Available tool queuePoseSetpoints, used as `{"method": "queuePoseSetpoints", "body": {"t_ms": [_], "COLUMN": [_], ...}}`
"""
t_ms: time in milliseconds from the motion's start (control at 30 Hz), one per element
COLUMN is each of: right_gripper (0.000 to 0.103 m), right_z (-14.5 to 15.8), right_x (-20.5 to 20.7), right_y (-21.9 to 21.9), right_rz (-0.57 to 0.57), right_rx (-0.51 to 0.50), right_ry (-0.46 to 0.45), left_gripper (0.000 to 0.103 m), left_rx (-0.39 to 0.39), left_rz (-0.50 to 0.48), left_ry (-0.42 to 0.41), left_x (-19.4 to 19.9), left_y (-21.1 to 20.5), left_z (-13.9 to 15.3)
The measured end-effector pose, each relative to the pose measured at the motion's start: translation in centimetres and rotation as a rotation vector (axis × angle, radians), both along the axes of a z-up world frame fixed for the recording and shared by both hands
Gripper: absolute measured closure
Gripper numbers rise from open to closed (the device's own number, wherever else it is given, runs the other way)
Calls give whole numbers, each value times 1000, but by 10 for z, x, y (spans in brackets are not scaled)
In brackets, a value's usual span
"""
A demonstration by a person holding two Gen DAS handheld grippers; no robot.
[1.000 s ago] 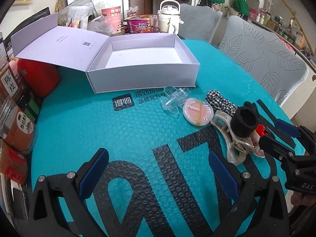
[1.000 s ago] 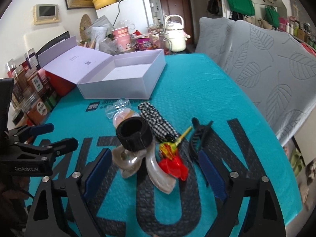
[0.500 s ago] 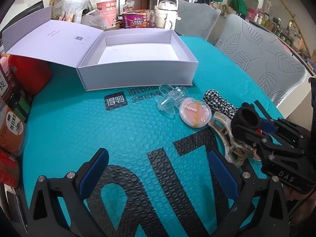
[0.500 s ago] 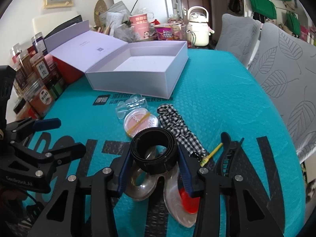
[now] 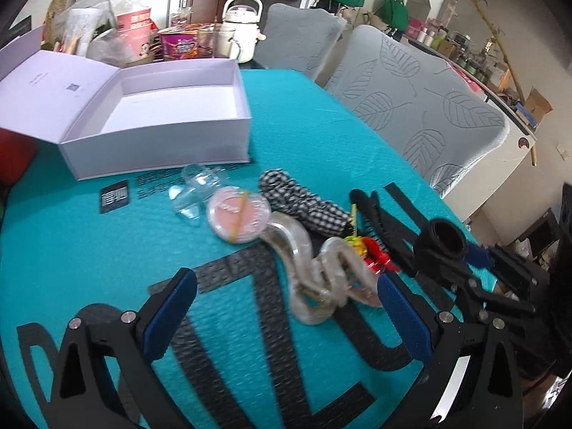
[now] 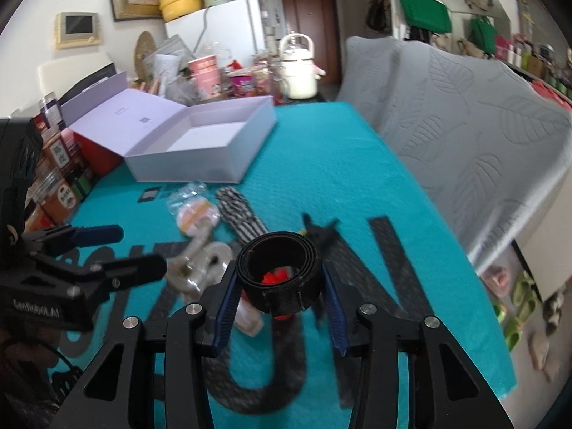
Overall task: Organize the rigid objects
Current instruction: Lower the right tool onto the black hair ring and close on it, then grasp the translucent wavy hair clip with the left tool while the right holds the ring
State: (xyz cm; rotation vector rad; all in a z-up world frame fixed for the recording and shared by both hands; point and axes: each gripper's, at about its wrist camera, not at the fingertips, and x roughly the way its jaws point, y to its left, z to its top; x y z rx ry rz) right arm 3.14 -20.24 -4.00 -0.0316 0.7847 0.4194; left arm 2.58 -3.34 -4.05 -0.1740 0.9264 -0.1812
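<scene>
My right gripper (image 6: 279,296) is shut on a black coiled band (image 6: 280,275), held just above the teal mat; the band (image 5: 445,236) also shows at the right in the left wrist view. My left gripper (image 5: 282,286) is open, its fingers either side of a translucent wavy hair claw (image 5: 314,279) without touching it. Around the claw lie a pink round compact (image 5: 238,213), a clear plastic clip (image 5: 195,193), a checkered hair tie (image 5: 300,203), a black hair claw (image 5: 375,211) and a red and yellow clip (image 5: 371,254). An open white box (image 5: 157,146) stands behind them, empty.
Jars and packets (image 6: 60,178) line the mat's left side. Cups, bags and a white kettle (image 5: 239,28) crowd the space behind the box. Grey leaf-pattern chairs (image 5: 411,107) stand along the table's right edge.
My right gripper closed on the black band and lifted it off the translucent claw. My left gripper swung right, toward the pile of hair things.
</scene>
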Motion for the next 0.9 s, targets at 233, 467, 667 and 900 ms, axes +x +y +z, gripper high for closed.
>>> {"method": "queuePoseSetpoints", "body": {"t_ms": [233, 467, 667, 900], "right_gripper": [59, 59, 59, 59], "right_z": [-8, -3, -6, -5], "right_x": [-7, -14, -18, -23], "right_y": [-26, -34, -34, -40], "right_rz": [-75, -84, -75, -89], "right_rx": [-1, 7, 25, 50], "right_ry": [38, 4, 10, 4], "left_gripper": [0, 0, 1, 29], "left_rx": [-30, 42, 2, 19], "left_rz": [0, 114, 70, 4], "left_ry": [36, 87, 122, 102], "left_x": [15, 25, 25, 18], "left_y": [-25, -23, -28, -42], "left_z": [-10, -24, -28, -30]}}
